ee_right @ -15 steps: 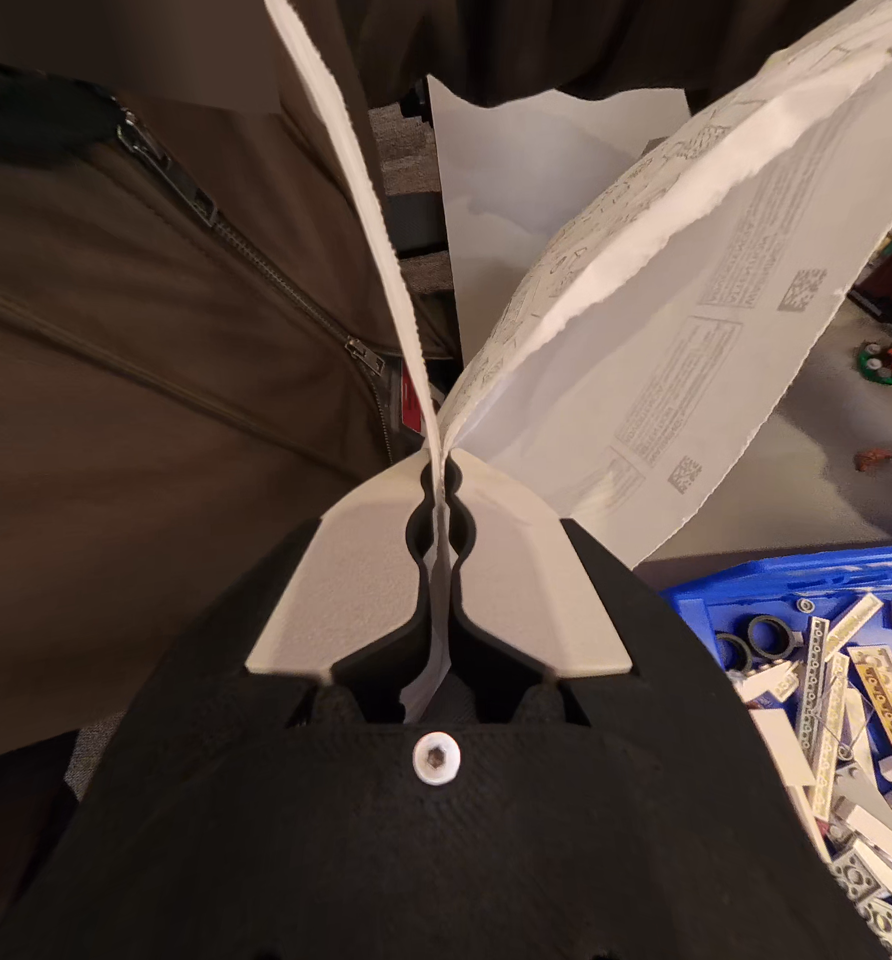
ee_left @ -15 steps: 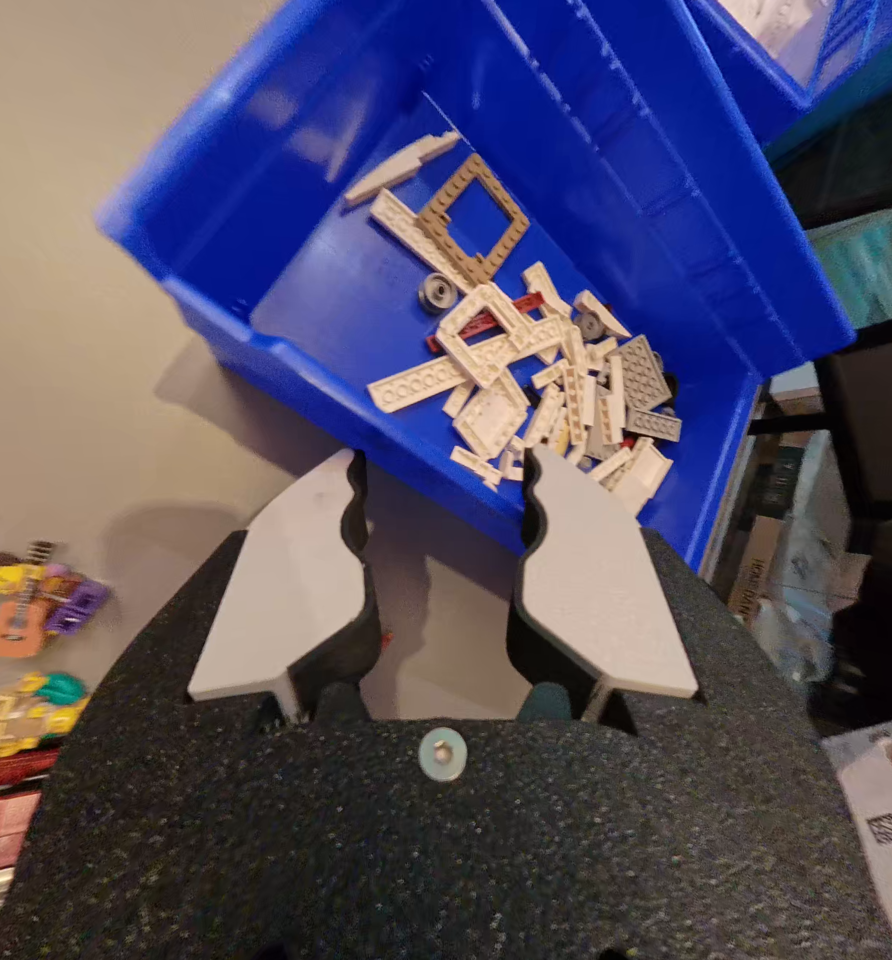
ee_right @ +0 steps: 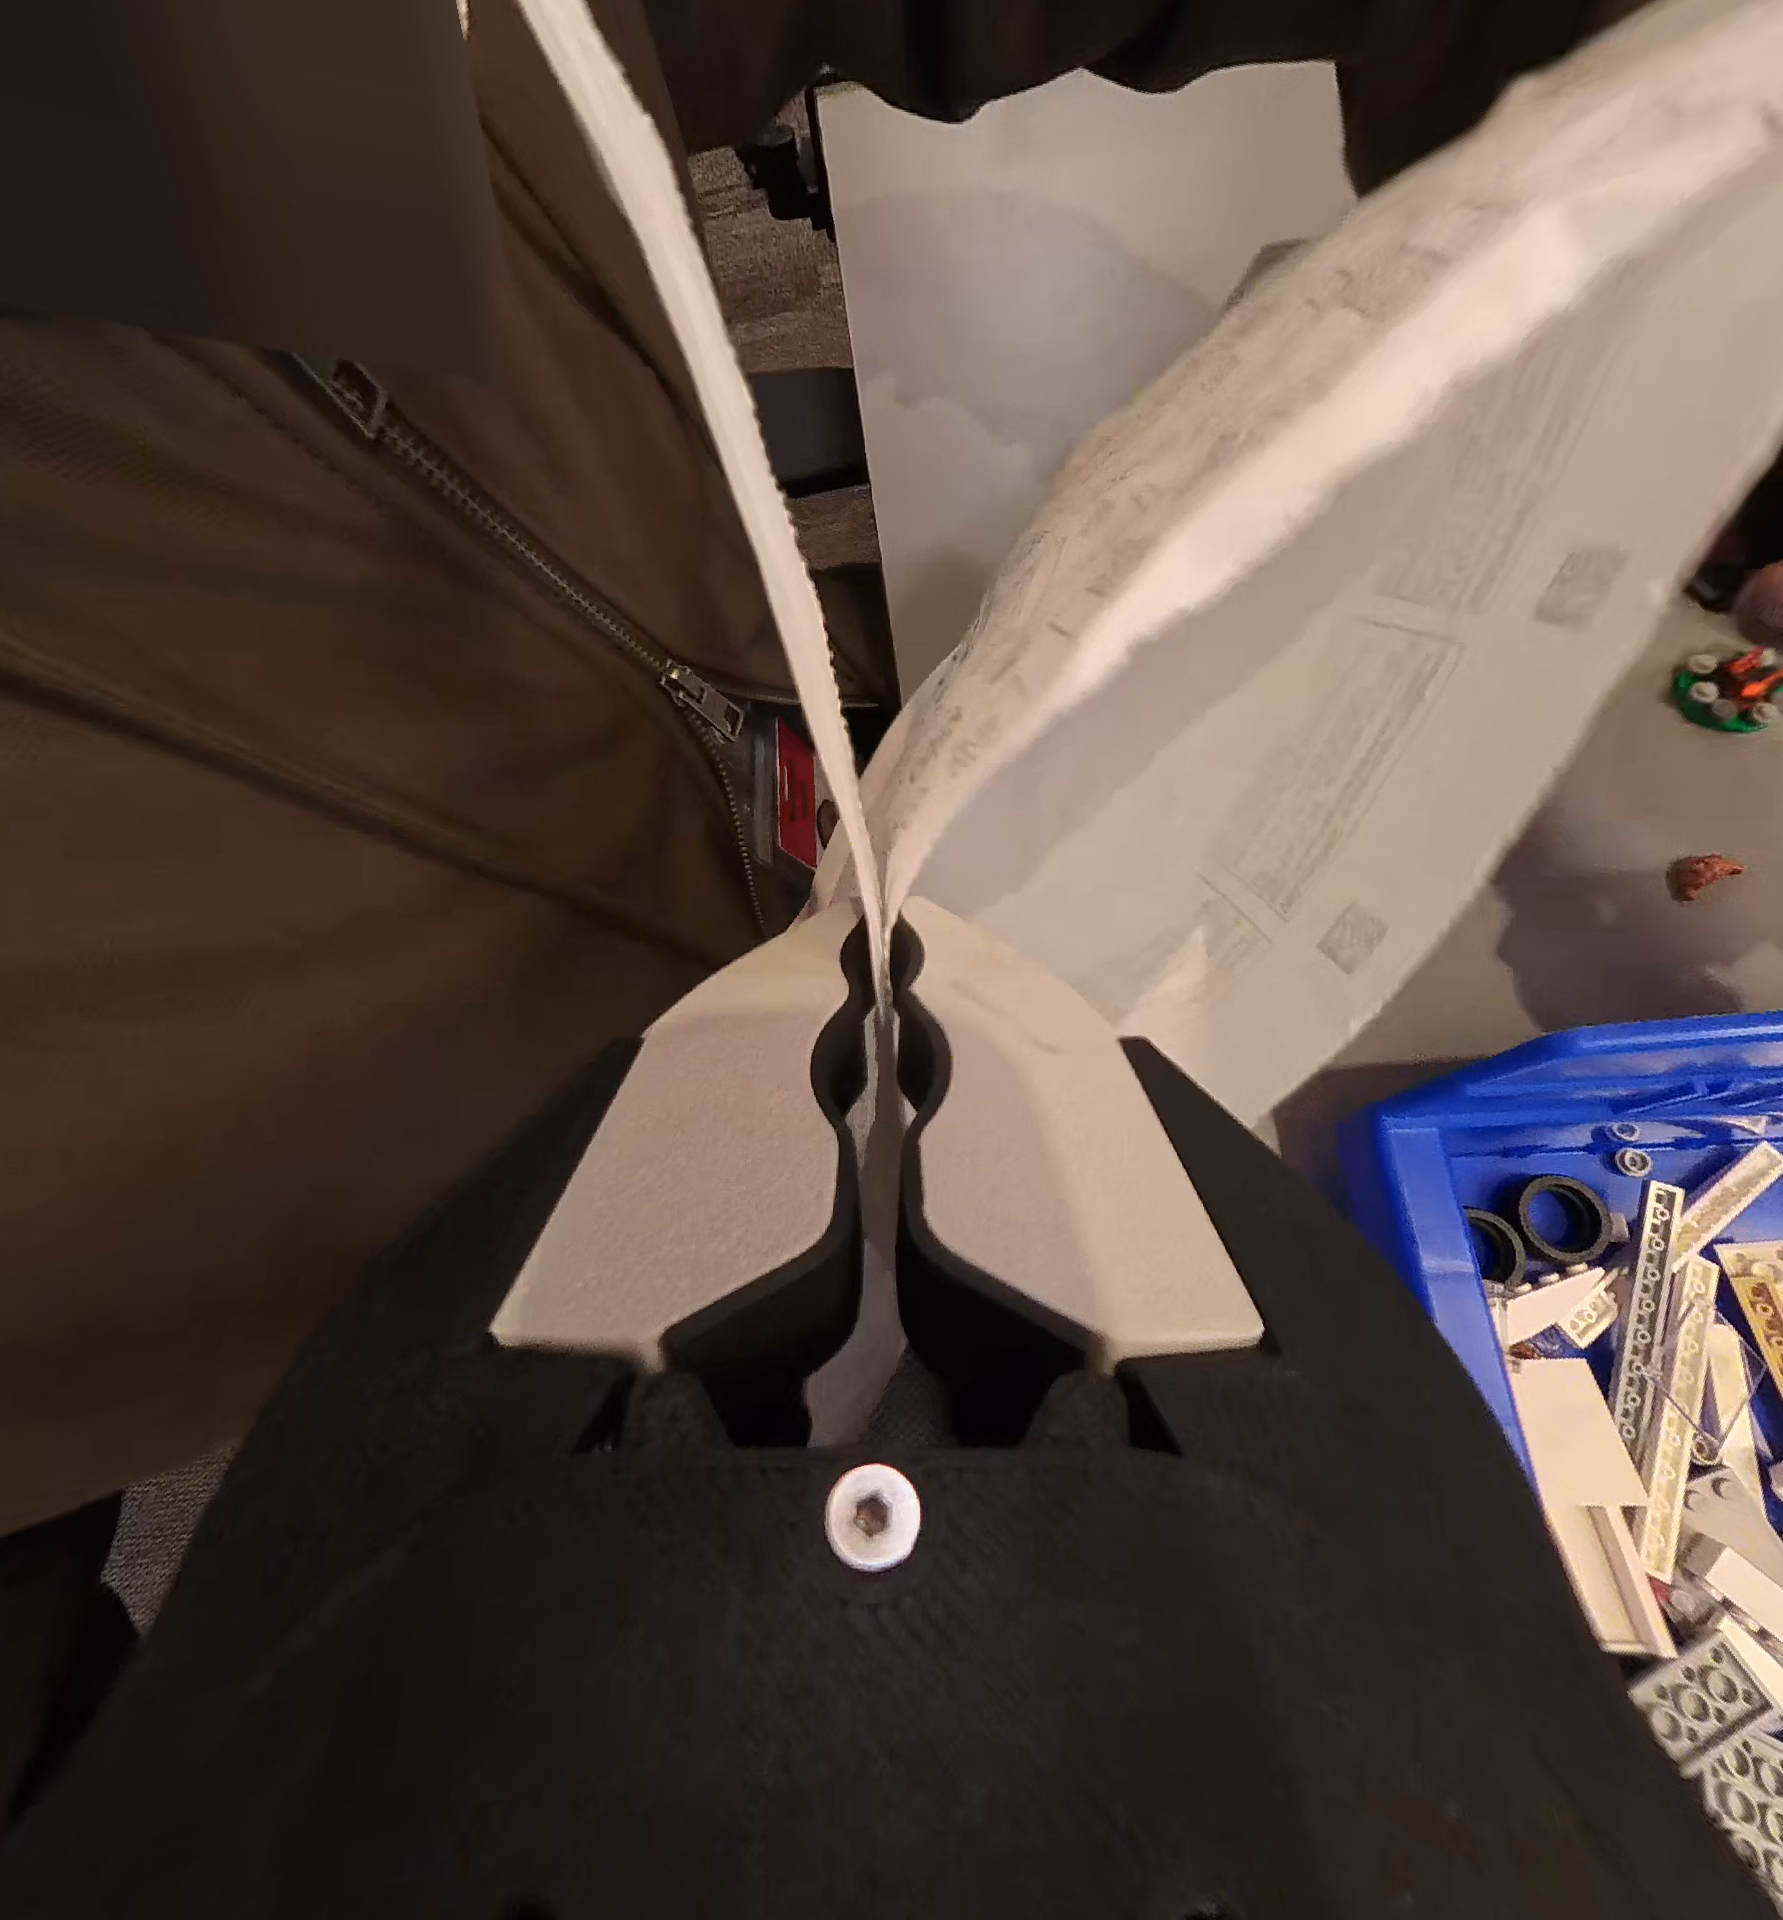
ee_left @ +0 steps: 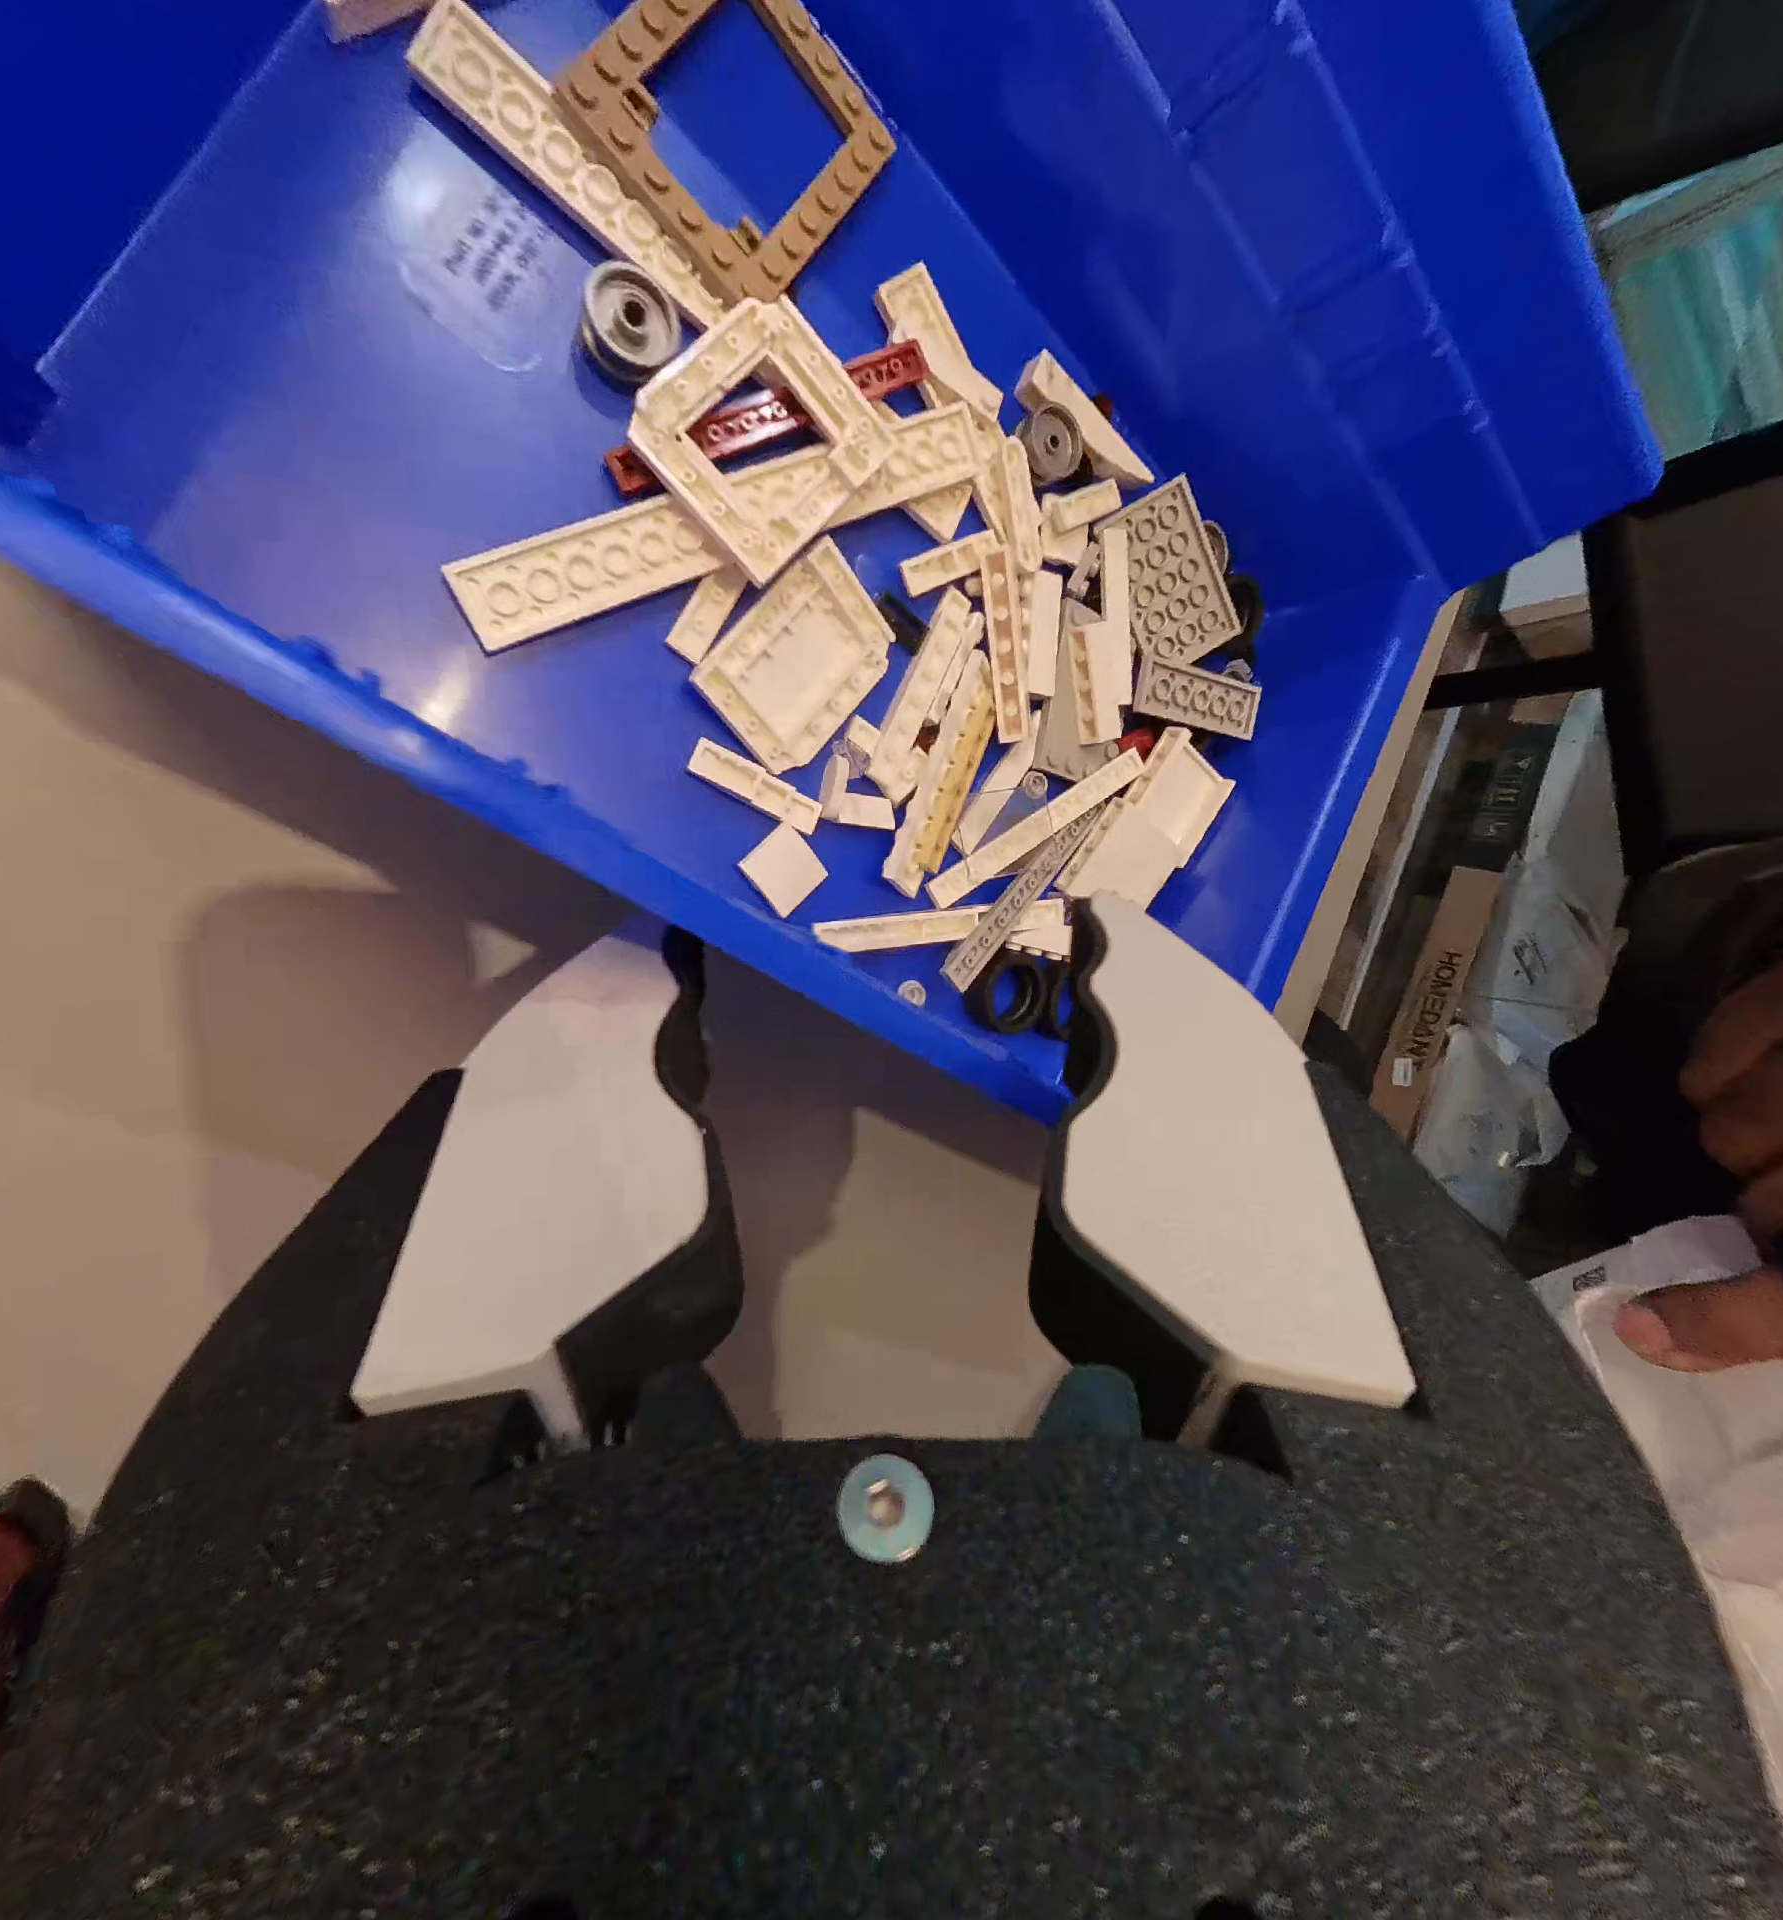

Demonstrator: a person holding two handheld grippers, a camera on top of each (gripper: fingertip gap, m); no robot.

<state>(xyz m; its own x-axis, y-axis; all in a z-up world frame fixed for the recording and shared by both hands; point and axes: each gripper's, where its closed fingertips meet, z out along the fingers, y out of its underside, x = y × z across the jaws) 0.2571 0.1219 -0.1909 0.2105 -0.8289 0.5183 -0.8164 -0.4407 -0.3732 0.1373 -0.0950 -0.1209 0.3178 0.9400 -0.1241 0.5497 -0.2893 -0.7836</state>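
Two tools show, each in its own wrist view only. The left tool [ee_left: 882,997] hangs released, fingers wide apart with nothing between the pads, over the near wall of a blue bin [ee_left: 274,395]; its right finger [ee_left: 1178,1060] overlaps the bin's corner at about 5 o'clock, just beside two black rubber rings [ee_left: 1017,992]. That view alone gives the bin's whole floor: a heap of flat studded bricks [ee_left: 866,623], mostly white, some grey, a tan open frame [ee_left: 721,135] toward 12 o'clock, and a dark red strip. At 3 o'clock a hand [ee_left: 1760,1122] grips paper. The right wrist view alone shows the right tool [ee_right: 882,940] clenched on a paper bag [ee_right: 1282,644], both pads pressing its thin torn-edged white sheets, which fan out toward 12 and 2 o'clock; a brown zipped jacket [ee_right: 295,675] fills 9 o'clock, and only the bin's corner sits at 4 o'clock. Against the earlier frame, the left tool has come much closer to the bin and its fingers stand a little wider; the right tool stays clamped on the bag. The bin is glossy hard plastic, the tool bodies grainy black, the fingers matte pale grey with wavy inner edges, the table [ee_left: 87,935] smooth beige.
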